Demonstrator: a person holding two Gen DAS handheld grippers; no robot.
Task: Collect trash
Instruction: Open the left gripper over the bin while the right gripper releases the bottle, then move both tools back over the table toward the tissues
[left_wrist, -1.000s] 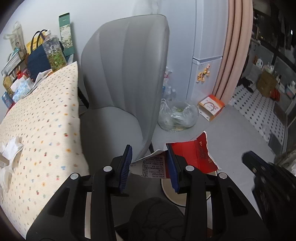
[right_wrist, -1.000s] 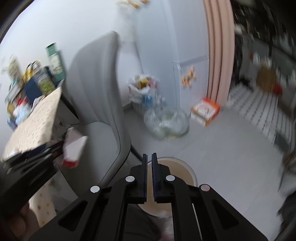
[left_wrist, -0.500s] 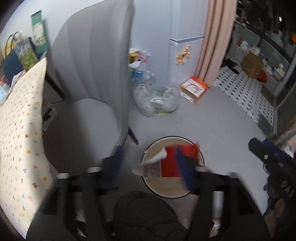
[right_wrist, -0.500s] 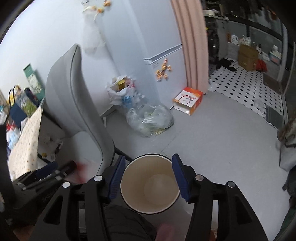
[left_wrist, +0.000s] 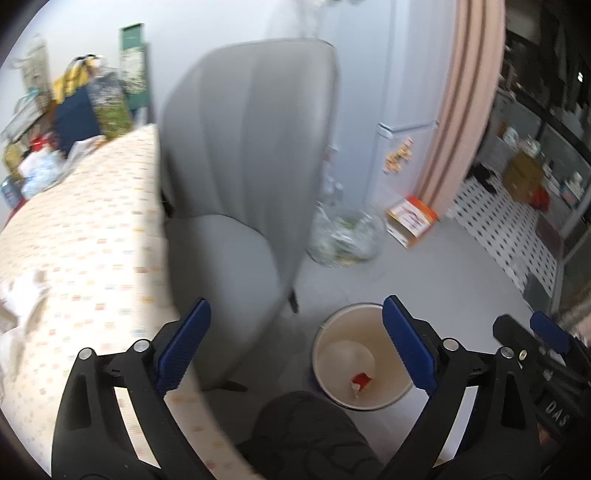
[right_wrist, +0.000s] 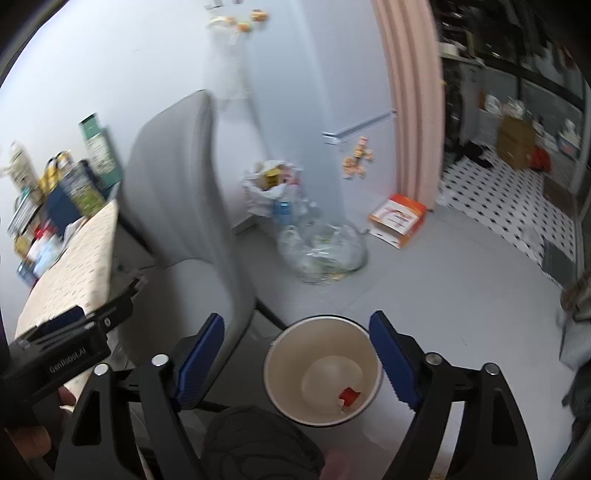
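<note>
Sitting under both grippers, between a grey chair (left_wrist: 240, 177) and open grey floor (right_wrist: 461, 288): the cream bin (right_wrist: 280, 391), mouth up and unobstructed. Spreading beside the chair, a patterned tablecloth (left_wrist: 81, 236) with crumpled white tissue (left_wrist: 22, 295) lying at its near edge, likely the next trash to fetch. Resting further back by the wall, a clear plastic bag (right_wrist: 321, 251) of waste and an orange box (right_wrist: 397, 218).

Hovering over the bin, the left gripper (left_wrist: 295, 347) with jaws opening wide and nothing between them. Opening likewise and equally empty, the right gripper (right_wrist: 295, 354), framing the bin's rim.

Lying at the bottom of the bin, well clear of both tools: the small red wrapper scrap (right_wrist: 349, 396), so this drop looks finished.

Doing the step well from here: keeping the jaws spread while lifting clear, avoiding the bin's rim and the chair's edge, then swinging toward the tablecloth and approaching the tissue low and flat, pinching a raised fold rather than scraping the cloth.
</note>
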